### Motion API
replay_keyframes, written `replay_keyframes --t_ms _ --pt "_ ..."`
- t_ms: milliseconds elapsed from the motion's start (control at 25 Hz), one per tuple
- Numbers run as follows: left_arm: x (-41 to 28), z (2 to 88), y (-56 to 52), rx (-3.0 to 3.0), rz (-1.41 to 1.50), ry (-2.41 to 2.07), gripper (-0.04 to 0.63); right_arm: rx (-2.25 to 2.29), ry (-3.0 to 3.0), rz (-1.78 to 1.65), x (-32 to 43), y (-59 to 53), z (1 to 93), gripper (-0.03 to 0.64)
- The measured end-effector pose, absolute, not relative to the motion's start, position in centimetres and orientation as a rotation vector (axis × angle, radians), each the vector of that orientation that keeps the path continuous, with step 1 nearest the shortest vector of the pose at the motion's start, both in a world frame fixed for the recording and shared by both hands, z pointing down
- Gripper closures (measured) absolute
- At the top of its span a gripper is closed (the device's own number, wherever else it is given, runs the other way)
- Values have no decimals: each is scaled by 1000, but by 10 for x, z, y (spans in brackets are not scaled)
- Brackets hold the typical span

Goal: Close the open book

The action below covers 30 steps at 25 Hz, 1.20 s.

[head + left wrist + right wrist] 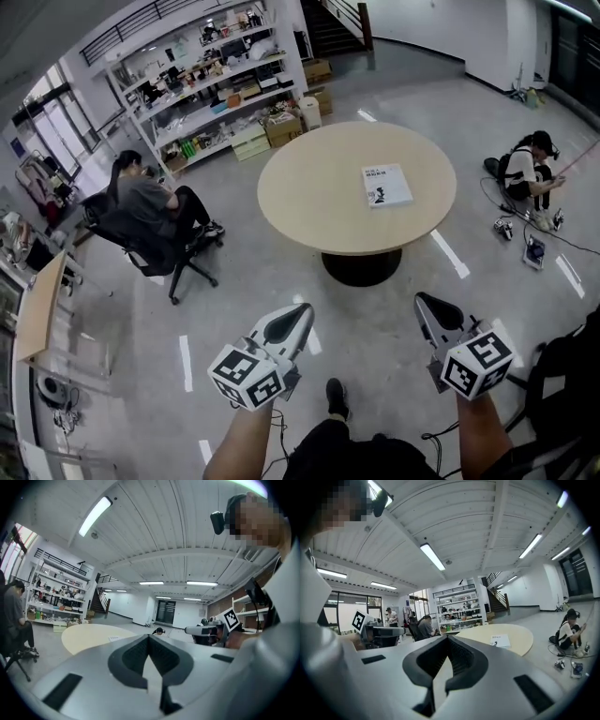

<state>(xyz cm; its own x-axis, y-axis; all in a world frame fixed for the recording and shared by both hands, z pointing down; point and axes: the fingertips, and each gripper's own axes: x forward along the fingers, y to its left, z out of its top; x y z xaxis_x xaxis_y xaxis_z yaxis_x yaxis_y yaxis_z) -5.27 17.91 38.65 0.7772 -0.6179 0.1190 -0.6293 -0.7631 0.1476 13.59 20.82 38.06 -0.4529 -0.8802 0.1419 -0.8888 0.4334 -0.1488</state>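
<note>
A white book (386,185) lies flat with its cover up on the right part of a round beige table (319,187). It is small in the left gripper view (114,639) and clearer in the right gripper view (500,641). Both grippers hang over the floor, well short of the table. My left gripper (305,311) is shut, its jaws meeting at the tip (149,637) with nothing between them. My right gripper (422,300) is shut and empty too (447,638). Both point roughly level toward the table.
A person sits in a black office chair (150,220) left of the table. Another person sits on the floor (530,173) at the right, with cables and devices (534,248) nearby. Stocked shelves (206,75) line the back. A wooden desk (37,309) stands at the far left.
</note>
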Motion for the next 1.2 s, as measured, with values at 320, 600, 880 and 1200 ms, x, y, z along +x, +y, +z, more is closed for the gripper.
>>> replay_keyframes --t_ms 320,600,880,1200 --pt "-57 350 330 2846 122 -1151 606 1638 -2651 306 135 342 350 618" --pt "-91 348 429 2853 6 -1065 606 1667 -2672 254 90 434 342 618" --pt "-134 353 538 2895 -9 -901 606 1744 -2638 315 27 549 348 618" --pt "-155 346 631 2910 -8 -800 606 1802 -2604 298 2 656 331 618"
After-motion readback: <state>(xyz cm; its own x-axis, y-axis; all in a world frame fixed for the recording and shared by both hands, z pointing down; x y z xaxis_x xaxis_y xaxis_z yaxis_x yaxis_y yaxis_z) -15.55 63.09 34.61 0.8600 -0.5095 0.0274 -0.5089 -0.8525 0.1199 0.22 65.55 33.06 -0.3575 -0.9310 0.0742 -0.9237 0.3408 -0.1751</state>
